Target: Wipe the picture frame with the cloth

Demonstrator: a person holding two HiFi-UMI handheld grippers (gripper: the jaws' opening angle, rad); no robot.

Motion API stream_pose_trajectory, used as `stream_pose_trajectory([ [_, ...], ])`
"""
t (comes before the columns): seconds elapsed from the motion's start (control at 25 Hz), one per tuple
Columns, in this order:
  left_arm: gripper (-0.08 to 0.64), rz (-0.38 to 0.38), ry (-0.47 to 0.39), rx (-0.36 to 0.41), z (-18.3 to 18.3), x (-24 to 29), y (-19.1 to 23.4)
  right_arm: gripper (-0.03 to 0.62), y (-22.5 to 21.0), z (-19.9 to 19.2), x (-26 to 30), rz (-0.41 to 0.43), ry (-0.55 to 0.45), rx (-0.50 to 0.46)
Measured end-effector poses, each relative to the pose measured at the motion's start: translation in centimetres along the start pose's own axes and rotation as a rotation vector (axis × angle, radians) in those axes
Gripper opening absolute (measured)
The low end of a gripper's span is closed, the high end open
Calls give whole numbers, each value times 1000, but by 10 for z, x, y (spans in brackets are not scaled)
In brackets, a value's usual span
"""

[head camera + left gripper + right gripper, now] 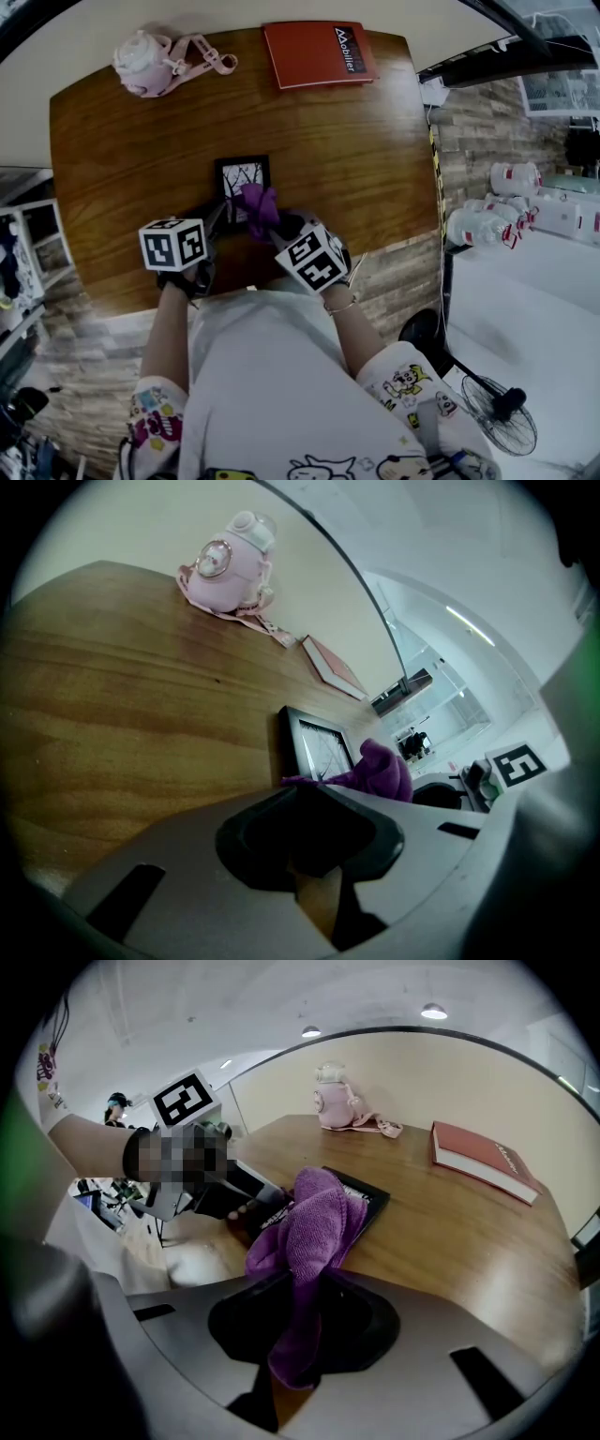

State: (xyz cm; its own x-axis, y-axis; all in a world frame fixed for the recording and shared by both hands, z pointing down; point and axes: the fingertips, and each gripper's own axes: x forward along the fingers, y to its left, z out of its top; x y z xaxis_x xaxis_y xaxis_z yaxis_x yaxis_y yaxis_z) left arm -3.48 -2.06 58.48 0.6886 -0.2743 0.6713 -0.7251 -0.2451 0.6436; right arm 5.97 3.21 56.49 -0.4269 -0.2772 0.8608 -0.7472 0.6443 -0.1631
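Beyond the picture frame (242, 183), at the table's (122, 169) edge, red "Mobilier" book (305, 56).

Red book (319, 53), head view: white lettering along the right edge of the cover reads "Mobilier". A smaller line beside it is too fine to read. In the right gripper view the same cover shows white print, not legible.

Left gripper (217, 221): its cube carries black-and-white square code markers, blocky patterns with no letters or numbers. One marker also faces the right gripper view.

Right gripper (270, 223): same kind of markers on its cube. One face shows in the left gripper view, and its pattern loosely resembles a "5".

Shirt (281, 375): printed cartoon figures. Any lettering among them is too small to read.
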Motion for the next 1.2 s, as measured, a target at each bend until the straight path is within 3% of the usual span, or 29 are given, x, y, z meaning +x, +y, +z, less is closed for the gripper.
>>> stream_pose_trajectory([
  [0.28,58,-3,-2,1,0,0,0,64,-30,-28,-13,-103,34,27],
  [0.56,60,-3,-5,0,0,0,-1,64,-48,-42,-41,-156,10,72],
  [0.88,61,31,-42,74,2,-5,-5,64,-59,-31,-78,-200,-112,107],
  [1.2,60,49,-143,166,24,-41,-31,64,-62,13,-116,-215,-275,73],
])
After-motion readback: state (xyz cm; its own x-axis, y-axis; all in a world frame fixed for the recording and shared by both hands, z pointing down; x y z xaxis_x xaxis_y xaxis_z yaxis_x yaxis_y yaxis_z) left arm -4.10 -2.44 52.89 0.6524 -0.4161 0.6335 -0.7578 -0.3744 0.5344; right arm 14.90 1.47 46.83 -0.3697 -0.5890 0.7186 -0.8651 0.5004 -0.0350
